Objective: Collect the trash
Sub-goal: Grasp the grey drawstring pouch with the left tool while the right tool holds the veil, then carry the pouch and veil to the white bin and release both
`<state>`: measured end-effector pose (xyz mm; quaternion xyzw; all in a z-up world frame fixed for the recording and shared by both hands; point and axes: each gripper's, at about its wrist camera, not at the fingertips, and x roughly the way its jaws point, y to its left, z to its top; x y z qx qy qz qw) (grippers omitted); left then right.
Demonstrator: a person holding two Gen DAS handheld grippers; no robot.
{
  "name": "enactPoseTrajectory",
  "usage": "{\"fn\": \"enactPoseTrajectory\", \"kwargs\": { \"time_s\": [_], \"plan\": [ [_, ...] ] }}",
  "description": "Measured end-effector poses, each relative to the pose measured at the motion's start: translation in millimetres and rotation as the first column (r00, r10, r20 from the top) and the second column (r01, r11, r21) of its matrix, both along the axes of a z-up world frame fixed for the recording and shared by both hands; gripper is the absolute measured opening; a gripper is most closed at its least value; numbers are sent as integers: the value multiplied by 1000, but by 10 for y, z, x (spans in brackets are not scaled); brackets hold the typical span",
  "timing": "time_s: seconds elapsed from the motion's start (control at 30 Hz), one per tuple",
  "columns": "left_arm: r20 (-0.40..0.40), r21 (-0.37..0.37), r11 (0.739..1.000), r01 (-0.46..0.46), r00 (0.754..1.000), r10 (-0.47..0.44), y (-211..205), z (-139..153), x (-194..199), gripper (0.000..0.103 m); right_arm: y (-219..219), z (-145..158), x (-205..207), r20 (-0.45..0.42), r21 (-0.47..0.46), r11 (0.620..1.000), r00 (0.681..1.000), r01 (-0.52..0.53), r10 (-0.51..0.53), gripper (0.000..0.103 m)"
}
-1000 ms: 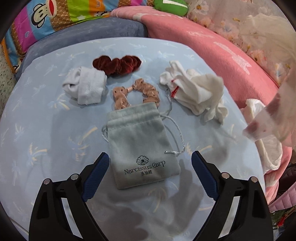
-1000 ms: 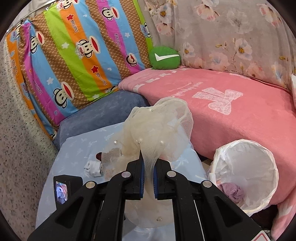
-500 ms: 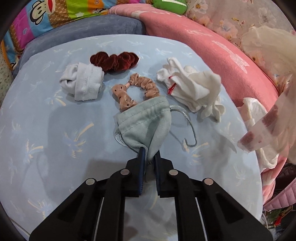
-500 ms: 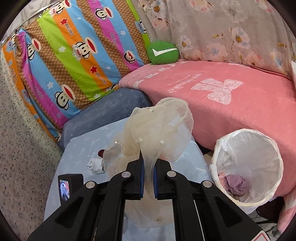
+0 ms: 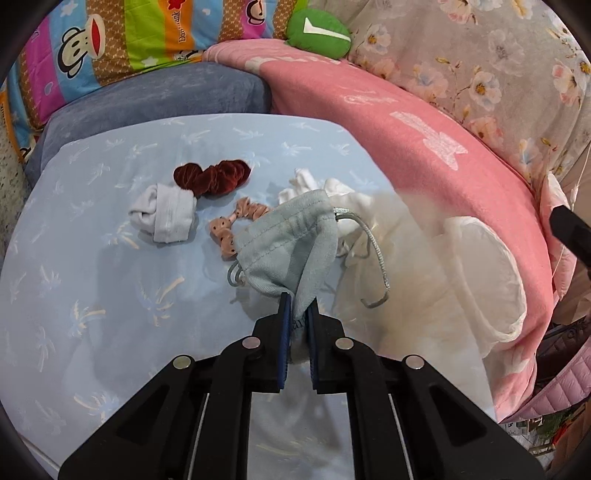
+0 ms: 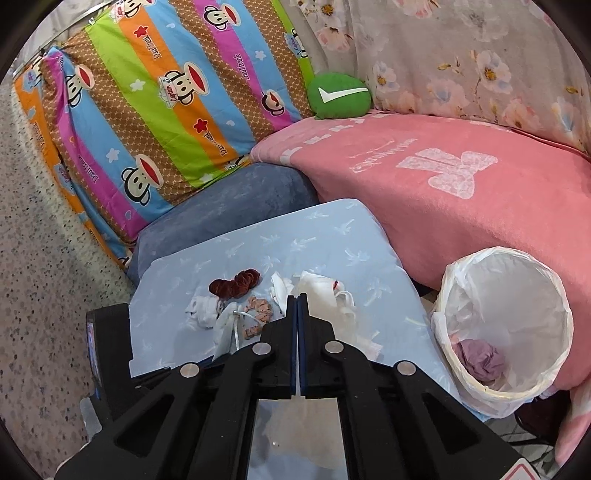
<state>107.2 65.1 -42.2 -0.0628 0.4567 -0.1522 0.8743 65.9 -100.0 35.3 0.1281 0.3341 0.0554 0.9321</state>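
Lifting the grey pouch [image 5: 291, 240] off the tabletop [image 5: 92, 295], the left gripper [image 5: 296, 314] now pinches it; the right gripper [image 6: 297, 306], closed and empty, has lost its mesh, so the bin [image 6: 554, 295] comes next.

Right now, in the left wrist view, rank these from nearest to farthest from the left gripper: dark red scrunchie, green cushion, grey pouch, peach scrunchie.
1. grey pouch, pinched in the left gripper
2. peach scrunchie, just beyond, left
3. dark red scrunchie, farther back, left
4. green cushion, far back on the sofa

The left gripper [image 5: 298, 304] points down and pinches a bag [image 5: 291, 240]. The right gripper [image 6: 297, 301] is squeezed tight with nothing inside.
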Motion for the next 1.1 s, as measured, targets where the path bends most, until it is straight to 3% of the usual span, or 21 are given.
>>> {"fn": "enactPoseTrajectory", "kwargs": {
  "time_s": [0.3, 0.37, 0.43, 0.53, 0.77, 0.8, 0.83, 0.87, 1.1],
  "plan": [
    [37, -16, 999, 28, 999, -27, -84, 152, -45, 9, -63, 9, -40, 3, -13, 1000, 1000, 4, -4, 4],
    [43, -11, 999, 30, 999, -30, -103, 163, -65, 9, -58, -93, -43, -24, -16, 1000, 1000, 5, -6, 13],
    [42, -8, 999, 32, 999, -32, -112, 155, -73, 9, -56, -223, -61, -47, -21, 1000, 999, 13, -13, 39],
    [33, -5, 999, 31, 999, -31, -107, 129, -73, 9, -45, -430, -72, -88, -27, 1000, 996, 14, -17, 53],
    [2, 11, 999, 35, 999, -35, -128, 14, -94, 9, 22, -1116, 72, -249, -7, 1000, 969, -8, 6, 50],
    [0, 13, 999, 35, 999, -35, -127, 7, -100, 9, 38, -1194, 96, -265, -4, 1000, 964, -13, 12, 36],
    [-3, 17, 999, 35, 999, -35, -125, -2, -105, 9, 43, -1228, 107, -275, 4, 1000, 961, -17, 18, 10],
    [-4, 18, 999, 34, 999, -34, -118, -2, -104, 9, 34, -1238, 119, -282, 21, 1000, 959, -18, 23, 4],
    [27, 15, 999, 32, 999, -32, -112, 127, -93, 9, -50, -631, 73, -124, 47, 999, 992, -18, 24, 4]
  ]
}}
